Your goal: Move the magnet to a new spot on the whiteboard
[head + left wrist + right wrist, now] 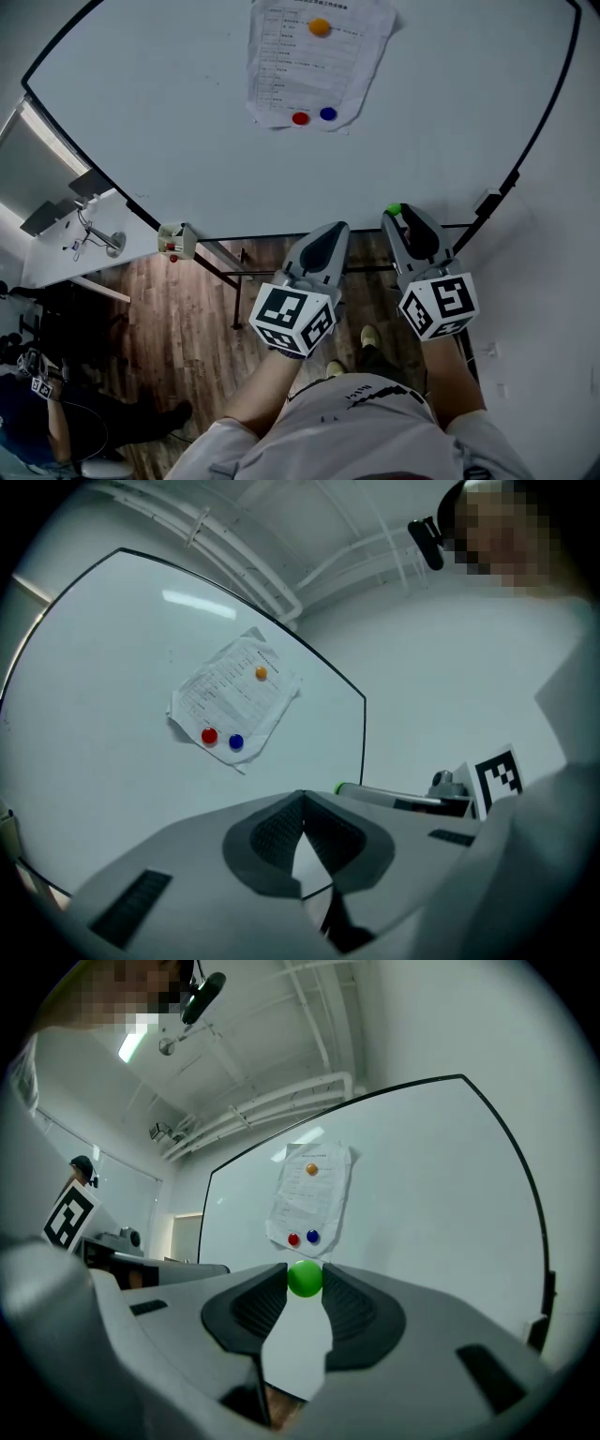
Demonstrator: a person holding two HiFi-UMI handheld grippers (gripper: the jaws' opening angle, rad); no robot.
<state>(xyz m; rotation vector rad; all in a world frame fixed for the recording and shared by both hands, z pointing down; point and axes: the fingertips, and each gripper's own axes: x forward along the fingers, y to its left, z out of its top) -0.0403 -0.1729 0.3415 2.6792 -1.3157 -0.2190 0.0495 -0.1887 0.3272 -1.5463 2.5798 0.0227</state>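
Observation:
A green magnet [305, 1278] sits pinched between the tips of my right gripper [396, 212], which is shut on it and held off the whiteboard [169, 112] near its lower edge. In the head view the green magnet [394, 209] peeks out at the jaw tips. My left gripper [339, 228] is beside it, shut with nothing between its jaws. A paper sheet [314, 61] is pinned high on the board by an orange magnet [320, 27], a red magnet [300, 118] and a blue magnet [327, 113].
The whiteboard's black frame [539, 131] curves round the right side. A white desk [80, 239] with a small lamp stands at left on a wooden floor [187, 319]. Another person [56, 412] is at the lower left.

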